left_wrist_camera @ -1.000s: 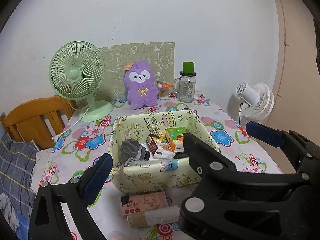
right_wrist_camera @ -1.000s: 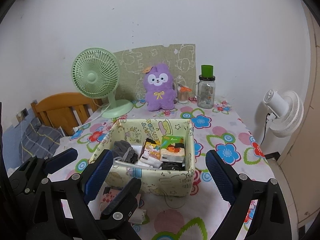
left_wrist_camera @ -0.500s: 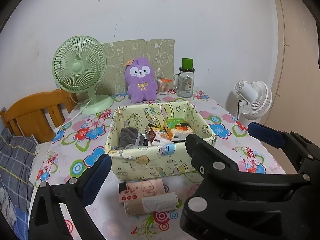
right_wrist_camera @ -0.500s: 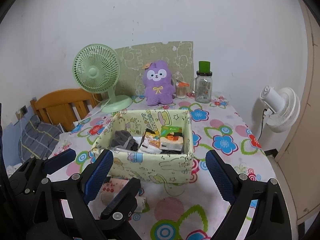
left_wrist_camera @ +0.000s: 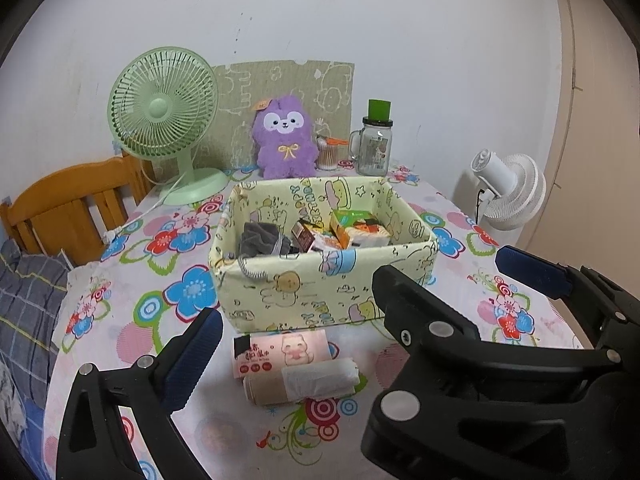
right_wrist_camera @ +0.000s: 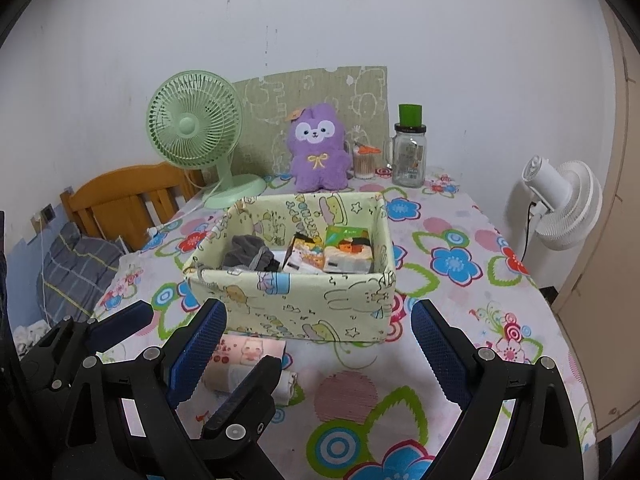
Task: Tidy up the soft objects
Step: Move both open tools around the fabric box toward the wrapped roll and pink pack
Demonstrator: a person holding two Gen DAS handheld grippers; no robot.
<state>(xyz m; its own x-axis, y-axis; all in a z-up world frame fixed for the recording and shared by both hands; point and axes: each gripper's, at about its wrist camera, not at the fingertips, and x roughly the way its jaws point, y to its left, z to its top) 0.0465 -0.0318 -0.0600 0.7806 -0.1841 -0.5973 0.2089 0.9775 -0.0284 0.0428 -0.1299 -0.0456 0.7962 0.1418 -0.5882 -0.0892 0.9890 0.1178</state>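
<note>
Left wrist view: the left gripper (left_wrist_camera: 352, 344), jaws apart and empty, has backed away from the fabric box (left_wrist_camera: 320, 292); the pink tissue pack (left_wrist_camera: 282, 352) and beige roll (left_wrist_camera: 302, 380) lie crosswise before it, print unreadable. Right wrist view: the right gripper (right_wrist_camera: 318, 354) likewise gapes, further back.

- My right claw (right_wrist_camera: 316, 344) is matt black plastic, its pads (right_wrist_camera: 434, 344) rough blue mesh-textured rubber, with dull metal rivets.
- My left claw (left_wrist_camera: 352, 308) looks the same.
- The box (left_wrist_camera: 320, 296) is soft printed cloth.
- The plush toy (left_wrist_camera: 284, 140) at the far side is fuzzy purple fleece.
- The jar (right_wrist_camera: 409, 156) is clear glossy glass.
- The green fan (right_wrist_camera: 194, 128) is smooth plastic.
- The chair (left_wrist_camera: 72, 204) on the left is varnished wood.
- The tablecloth (right_wrist_camera: 452, 320) is matt flowered fabric.
</note>
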